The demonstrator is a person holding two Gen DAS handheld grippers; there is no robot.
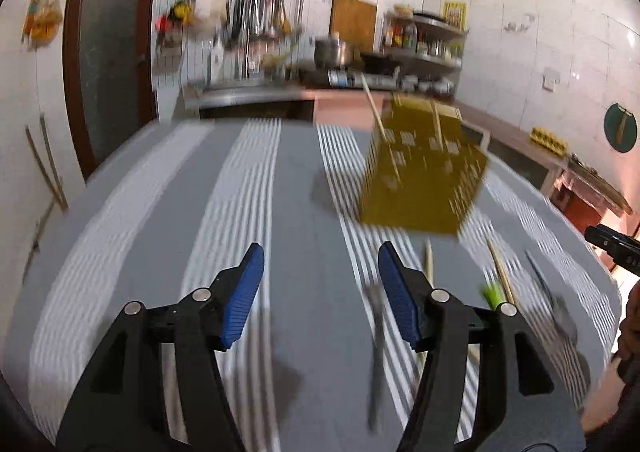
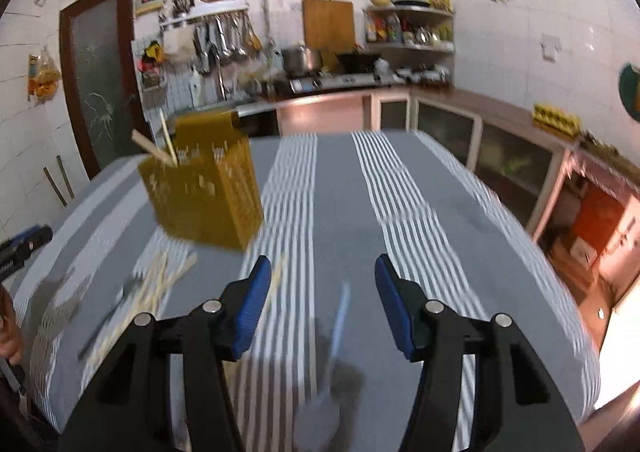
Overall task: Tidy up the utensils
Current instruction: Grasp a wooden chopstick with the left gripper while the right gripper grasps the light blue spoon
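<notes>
My utensil holder [image 1: 420, 176] is a mustard-yellow plastic box with small slots cut through its walls, standing upright on the striped cloth. Two pale wooden chopsticks [image 1: 380, 124] already lean in it, tips poking above the rim.

The rest lies loose on the cloth in front of the holder. A metal fork [image 1: 376, 332], blurred, lies lengthwise with its tines towards the holder. Just beside it lie more pale chopsticks [image 2: 160, 288], scattered at slight angles, and a small bright green piece [image 1: 493, 292] I cannot identify. A spoon [image 2: 328, 380] with a pale bluish handle lies apart, bowl nearest me, handle pointing away.
</notes>
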